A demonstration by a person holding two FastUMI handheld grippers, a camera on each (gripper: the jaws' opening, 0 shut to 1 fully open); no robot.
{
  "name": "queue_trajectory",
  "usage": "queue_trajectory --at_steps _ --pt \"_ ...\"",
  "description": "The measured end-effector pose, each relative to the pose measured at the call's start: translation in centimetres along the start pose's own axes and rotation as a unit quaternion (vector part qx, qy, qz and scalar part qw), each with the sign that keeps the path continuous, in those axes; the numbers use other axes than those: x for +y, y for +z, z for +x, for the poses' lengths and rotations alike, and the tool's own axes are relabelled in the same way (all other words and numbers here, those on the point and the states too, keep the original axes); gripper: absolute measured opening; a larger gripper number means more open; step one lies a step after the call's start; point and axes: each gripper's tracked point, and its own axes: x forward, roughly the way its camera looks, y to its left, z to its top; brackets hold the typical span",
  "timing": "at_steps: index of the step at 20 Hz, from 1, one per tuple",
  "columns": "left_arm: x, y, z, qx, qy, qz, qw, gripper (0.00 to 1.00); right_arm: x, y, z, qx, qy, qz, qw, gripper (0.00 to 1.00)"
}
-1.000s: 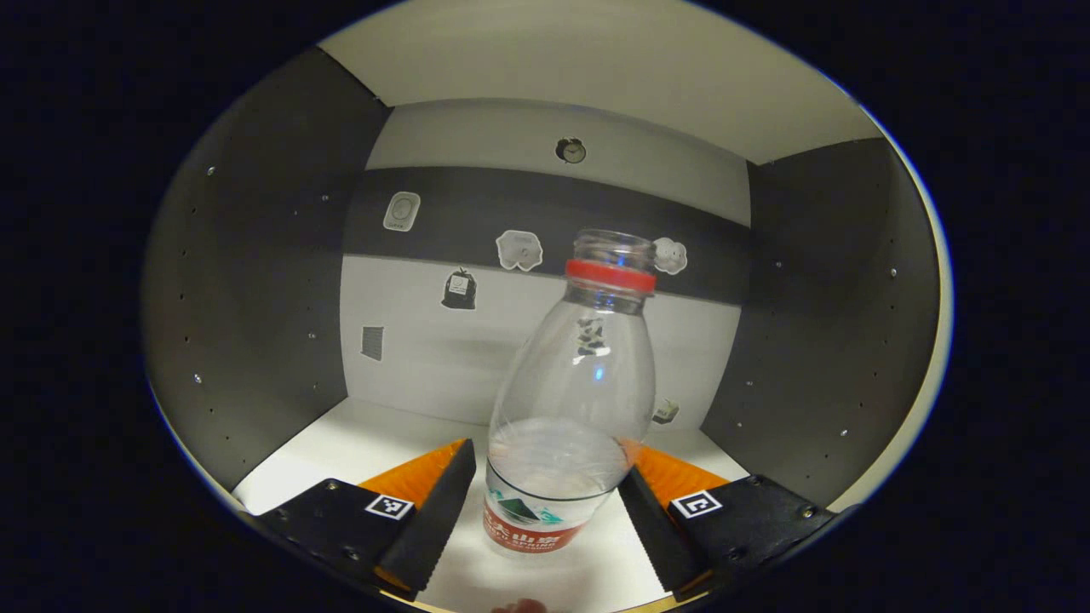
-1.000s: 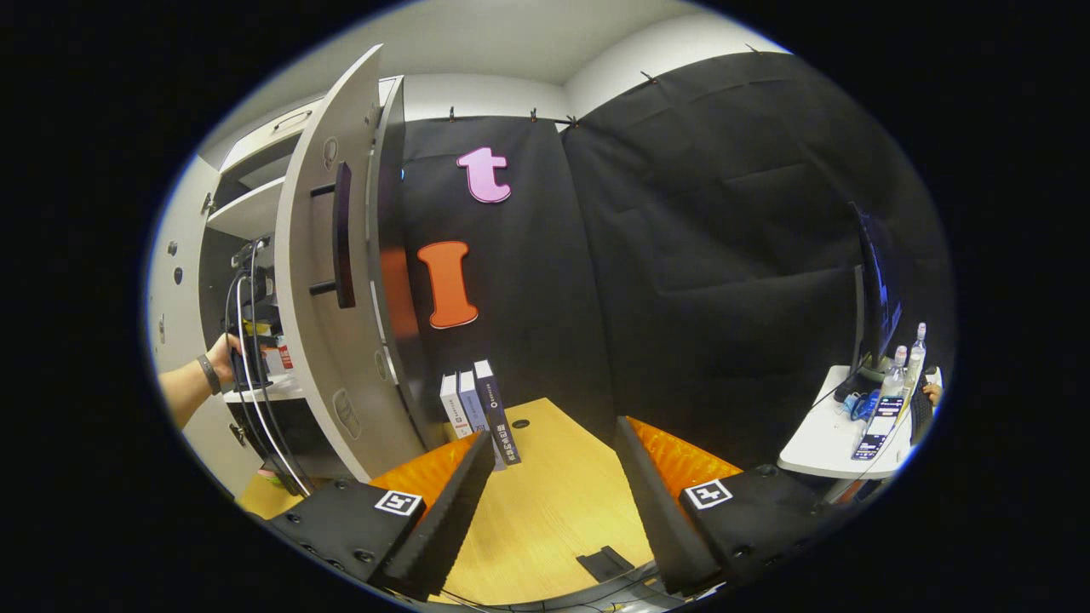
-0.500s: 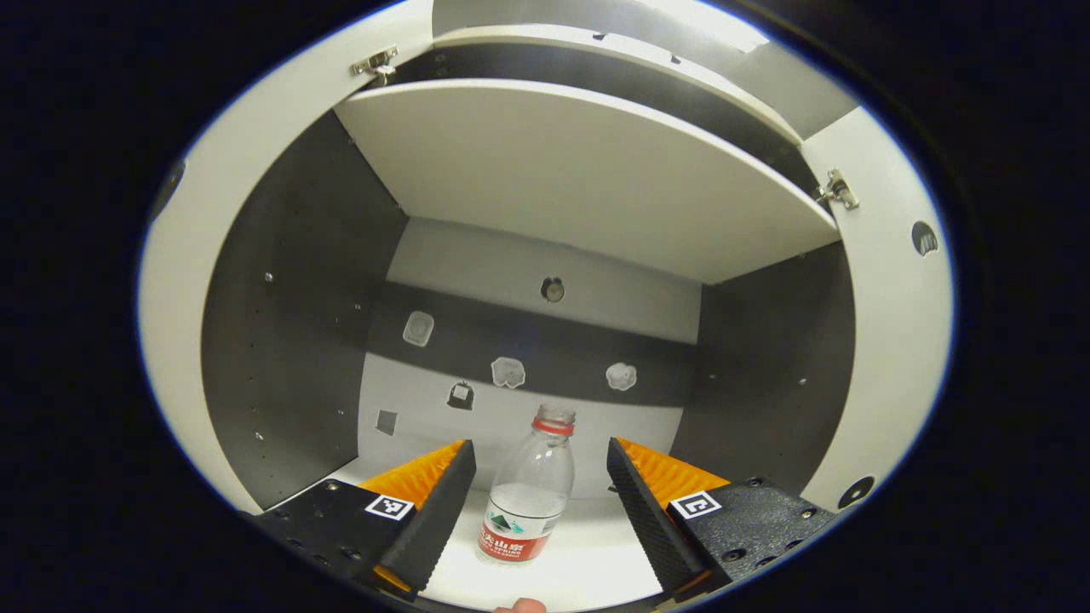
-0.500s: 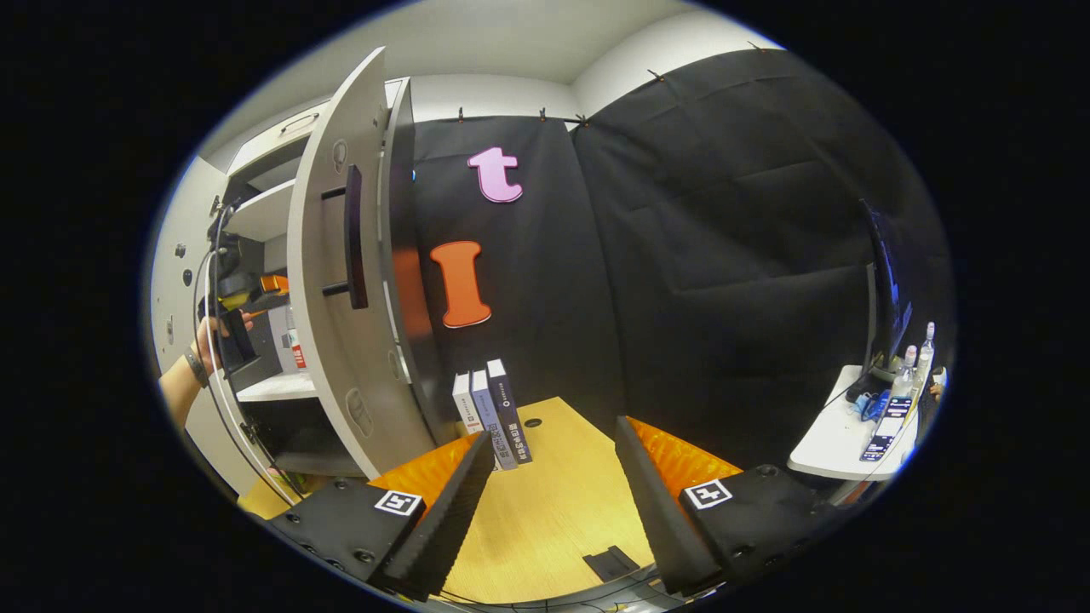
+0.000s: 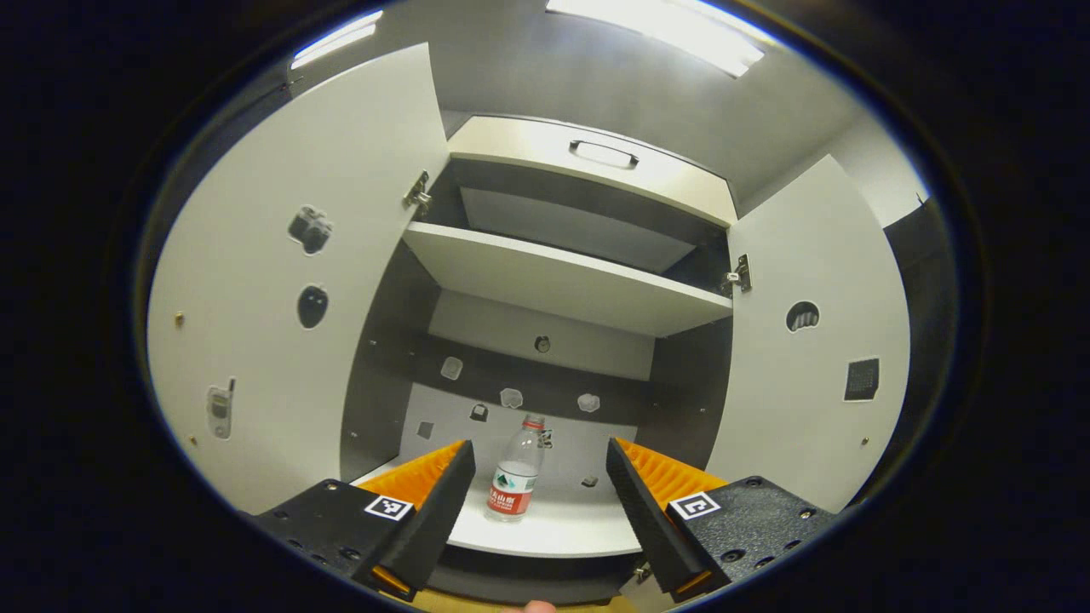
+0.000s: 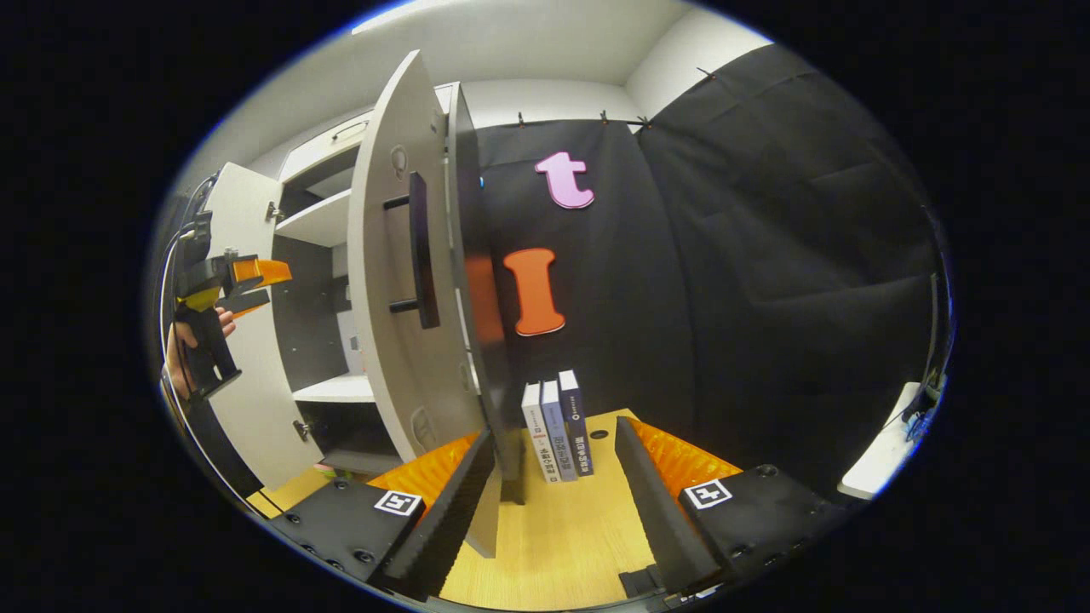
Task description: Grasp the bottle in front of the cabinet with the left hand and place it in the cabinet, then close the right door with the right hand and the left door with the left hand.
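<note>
Bottle [image 5: 516, 477] clear, red neck ring, uncapped, upright on cabinet shelf [image 5: 562, 528].

Beyond my right tool, black cloth [image 6: 766, 255] hung over the booth walls from twelve to three o'clock. Three books [image 6: 558, 421] stood upright on the wooden bench [image 6: 553, 536]. A pale ceiling [image 5: 545, 77] carried a bright light strip [image 5: 673, 34] at one o'clock.

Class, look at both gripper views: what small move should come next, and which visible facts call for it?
Probably the right claw should swing toward the open pale right cabinet door and push it shut. The clear plastic bottle with a red label already stands upright on the white cabinet shelf, the open left claw holds nothing, and both doors stand open.
</note>
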Motion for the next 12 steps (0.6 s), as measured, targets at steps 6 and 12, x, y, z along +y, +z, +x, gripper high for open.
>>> queue_trajectory --at_steps 6,12 --pt "1.8 -4.6 -10.7 0.017 0.066 0.028 0.997 0.94 2.0 0.6 0.9 -0.009 0.058 0.010 0.998 0.96" --pt "4.3 -9.2 -15.1 0.047 0.090 0.063 0.993 0.94 3.4 2.5 0.9 -0.029 0.051 0.013 0.998 0.96"
